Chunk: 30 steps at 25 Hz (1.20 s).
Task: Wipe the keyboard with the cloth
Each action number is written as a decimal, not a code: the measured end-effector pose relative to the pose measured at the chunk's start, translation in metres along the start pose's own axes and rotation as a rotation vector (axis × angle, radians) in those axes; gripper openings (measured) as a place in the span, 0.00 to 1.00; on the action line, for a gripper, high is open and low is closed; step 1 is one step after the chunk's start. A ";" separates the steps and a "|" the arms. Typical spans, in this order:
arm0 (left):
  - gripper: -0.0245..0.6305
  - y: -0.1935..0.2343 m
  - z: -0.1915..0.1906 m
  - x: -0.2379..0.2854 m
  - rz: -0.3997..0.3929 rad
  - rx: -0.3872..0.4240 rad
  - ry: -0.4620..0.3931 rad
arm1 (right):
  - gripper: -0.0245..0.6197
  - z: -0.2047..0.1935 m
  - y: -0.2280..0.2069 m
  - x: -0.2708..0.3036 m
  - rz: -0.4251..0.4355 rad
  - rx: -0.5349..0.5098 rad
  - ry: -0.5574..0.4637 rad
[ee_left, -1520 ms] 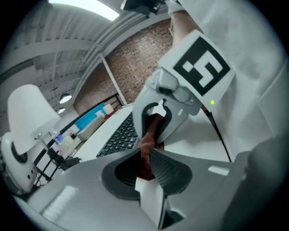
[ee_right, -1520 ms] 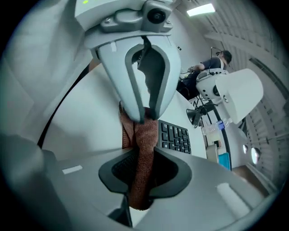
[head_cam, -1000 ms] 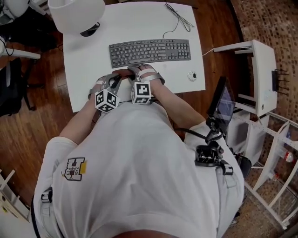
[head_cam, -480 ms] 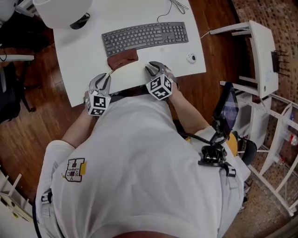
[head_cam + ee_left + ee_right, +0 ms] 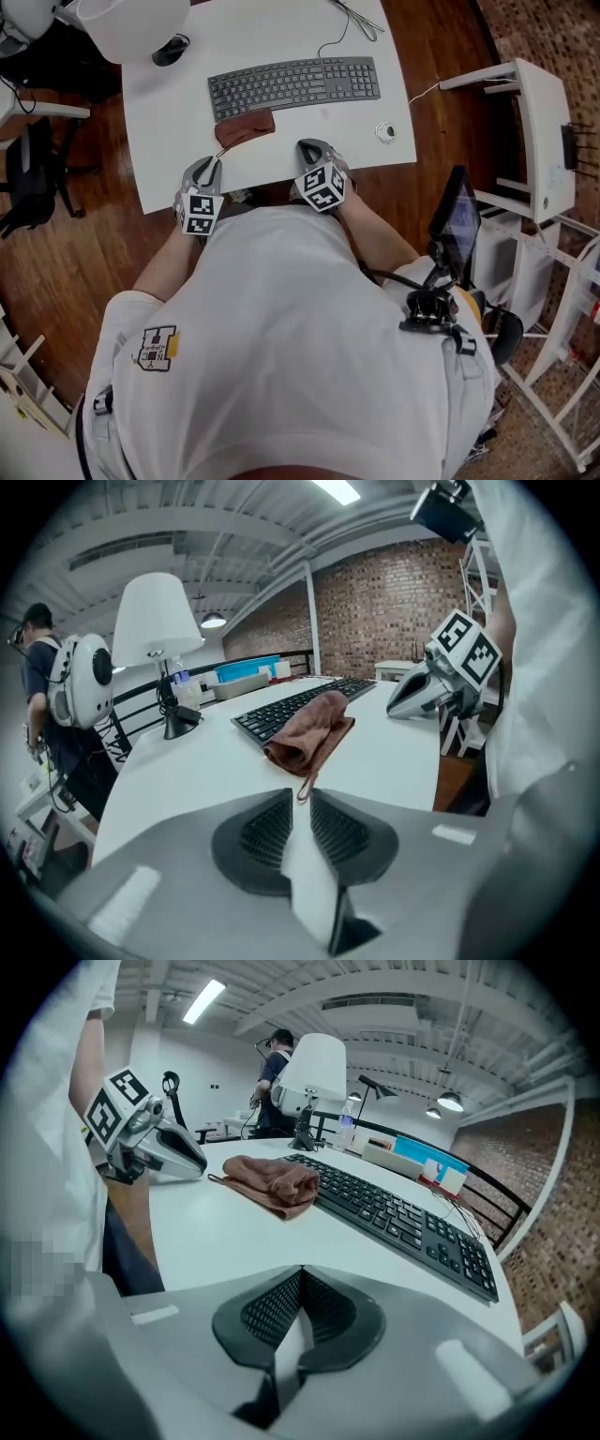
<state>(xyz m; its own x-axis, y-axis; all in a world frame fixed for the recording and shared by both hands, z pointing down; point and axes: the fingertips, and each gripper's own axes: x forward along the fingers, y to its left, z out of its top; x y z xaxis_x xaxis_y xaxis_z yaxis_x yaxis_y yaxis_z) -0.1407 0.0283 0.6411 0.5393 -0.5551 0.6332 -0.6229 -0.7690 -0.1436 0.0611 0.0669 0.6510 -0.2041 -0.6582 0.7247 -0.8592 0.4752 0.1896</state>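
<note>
**Ops:** Checking grips first. What are the jaws doing?

**Me:** The right gripper (image 5: 302, 1271) has just been closing. Its jaws now meet, with nothing between them. The left gripper (image 5: 301, 797) stands a narrow slit apart and is also empty.

**Ops:** And the cloth?

**Me:** The cloth (image 5: 311, 726) is bunched on the table (image 5: 187, 761), straight ahead of my left jaws. Its loop (image 5: 309, 782) trails back to just in front of that slit, and I can't tell whether it touches. The far side of the cloth lies against the near edge of the keyboard (image 5: 403, 1218). From my right jaws, the cloth is ahead and to the left, and the keys are ahead and to the right.

**Ops:** So has it been wiped or not?

**Me:** I can't say. A loose cloth lying by the keys could be waiting to be picked up or could have been put down after wiping.

**Ops:** What worries you?

**Me:** If a wipe is still to come, I see three risks:
- **Right jaws:** closed as they are, they'd only shove the cloth along instead of taking it.
- **Left jaws:** the slit is too narrow for the bunch. I'd likely catch only the loop, and the cloth would dangle and smear instead of wiping flat.
- **Keyboard:** nothing steadies it, so a firm stroke could skate it away from my jaws across the smooth table, or press keys down.

Whichever stage this is, a careless swing past the loop could snag it and drag the cloth off the near edge.
</note>
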 end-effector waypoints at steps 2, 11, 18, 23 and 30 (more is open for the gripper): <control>0.12 -0.005 -0.003 0.000 -0.004 0.044 0.012 | 0.04 -0.001 0.002 0.000 0.009 0.005 -0.012; 0.12 -0.004 -0.008 0.002 0.005 0.070 0.040 | 0.04 0.002 0.003 0.001 0.022 0.008 -0.022; 0.11 -0.005 -0.007 0.002 -0.018 0.088 0.043 | 0.04 0.002 0.002 0.001 0.030 0.020 -0.015; 0.11 -0.004 -0.005 -0.001 -0.005 0.096 0.034 | 0.04 0.003 0.003 0.000 0.034 0.020 -0.015; 0.11 -0.002 -0.004 -0.008 0.052 -0.014 0.076 | 0.04 0.002 0.000 -0.004 0.024 0.002 -0.028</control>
<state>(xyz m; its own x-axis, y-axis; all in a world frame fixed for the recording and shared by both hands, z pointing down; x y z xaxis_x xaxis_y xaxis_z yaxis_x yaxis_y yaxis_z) -0.1460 0.0358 0.6389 0.4621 -0.5678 0.6812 -0.6570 -0.7351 -0.1670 0.0603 0.0680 0.6468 -0.2377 -0.6628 0.7101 -0.8550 0.4897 0.1709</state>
